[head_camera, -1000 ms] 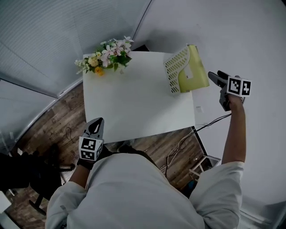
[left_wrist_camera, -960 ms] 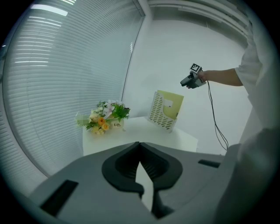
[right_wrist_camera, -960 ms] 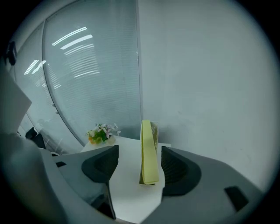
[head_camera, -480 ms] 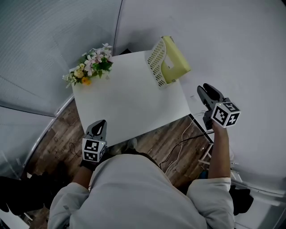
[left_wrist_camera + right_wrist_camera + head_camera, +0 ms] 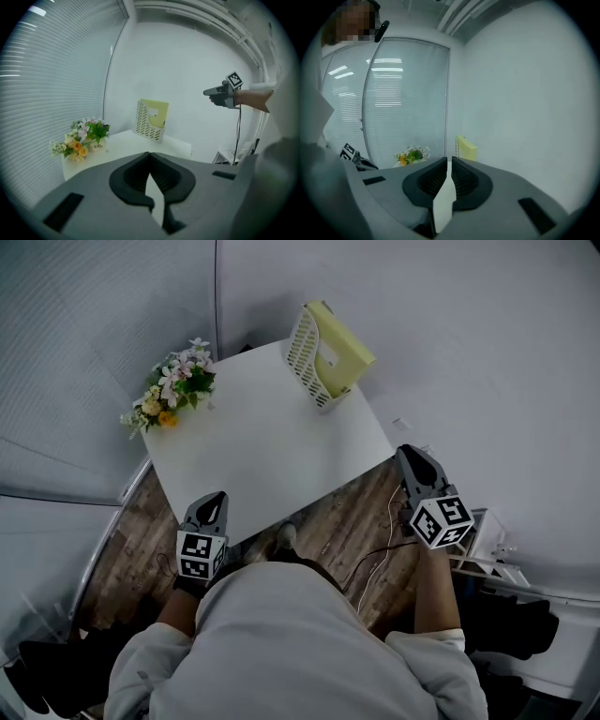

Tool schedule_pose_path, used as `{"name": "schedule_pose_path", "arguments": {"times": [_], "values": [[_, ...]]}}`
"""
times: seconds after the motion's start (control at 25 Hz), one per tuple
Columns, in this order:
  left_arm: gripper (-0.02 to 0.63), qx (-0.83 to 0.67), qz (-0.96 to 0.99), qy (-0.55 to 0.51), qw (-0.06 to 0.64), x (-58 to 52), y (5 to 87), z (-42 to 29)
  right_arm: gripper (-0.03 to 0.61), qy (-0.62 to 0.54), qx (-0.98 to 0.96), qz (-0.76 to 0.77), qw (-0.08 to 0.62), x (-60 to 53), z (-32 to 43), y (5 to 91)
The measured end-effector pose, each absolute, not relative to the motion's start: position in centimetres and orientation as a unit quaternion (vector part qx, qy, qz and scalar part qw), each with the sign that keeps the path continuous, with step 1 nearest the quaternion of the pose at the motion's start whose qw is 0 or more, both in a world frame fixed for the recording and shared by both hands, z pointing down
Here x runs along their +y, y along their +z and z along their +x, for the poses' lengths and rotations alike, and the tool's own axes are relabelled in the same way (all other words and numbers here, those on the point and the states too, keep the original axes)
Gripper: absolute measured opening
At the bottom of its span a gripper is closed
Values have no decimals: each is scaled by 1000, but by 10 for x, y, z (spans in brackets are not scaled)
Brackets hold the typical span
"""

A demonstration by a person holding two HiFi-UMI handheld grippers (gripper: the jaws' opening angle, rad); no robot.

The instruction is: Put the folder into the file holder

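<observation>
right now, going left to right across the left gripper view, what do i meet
flowers → file holder with the folder in it → right hand-held gripper, its jaws closing with nothing between them

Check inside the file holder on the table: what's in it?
A yellow-green folder stands upright in the white perforated file holder, its top edge above the rim. The holder's wall covers the folder's lower part, so anything else down inside cannot be seen.
</observation>
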State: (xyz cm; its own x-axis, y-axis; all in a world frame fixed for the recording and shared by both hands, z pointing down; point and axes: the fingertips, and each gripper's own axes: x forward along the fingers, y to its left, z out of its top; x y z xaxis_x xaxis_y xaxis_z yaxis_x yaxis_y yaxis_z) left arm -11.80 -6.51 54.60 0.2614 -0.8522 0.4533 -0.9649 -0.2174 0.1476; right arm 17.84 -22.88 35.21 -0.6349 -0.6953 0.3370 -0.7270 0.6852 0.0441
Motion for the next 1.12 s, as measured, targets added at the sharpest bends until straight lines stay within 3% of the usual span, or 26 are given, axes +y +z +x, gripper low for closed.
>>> {"name": "schedule_pose_path", "arguments": {"times": [0.52,1.12], "values": [[8,-559,795,151,180,-65,534,-95,12,42,-871,479,103,-155,212,383],[8,-536,815,156,158,-73,523,-79,12,46,-858,503,96,-121,202,415]]}}
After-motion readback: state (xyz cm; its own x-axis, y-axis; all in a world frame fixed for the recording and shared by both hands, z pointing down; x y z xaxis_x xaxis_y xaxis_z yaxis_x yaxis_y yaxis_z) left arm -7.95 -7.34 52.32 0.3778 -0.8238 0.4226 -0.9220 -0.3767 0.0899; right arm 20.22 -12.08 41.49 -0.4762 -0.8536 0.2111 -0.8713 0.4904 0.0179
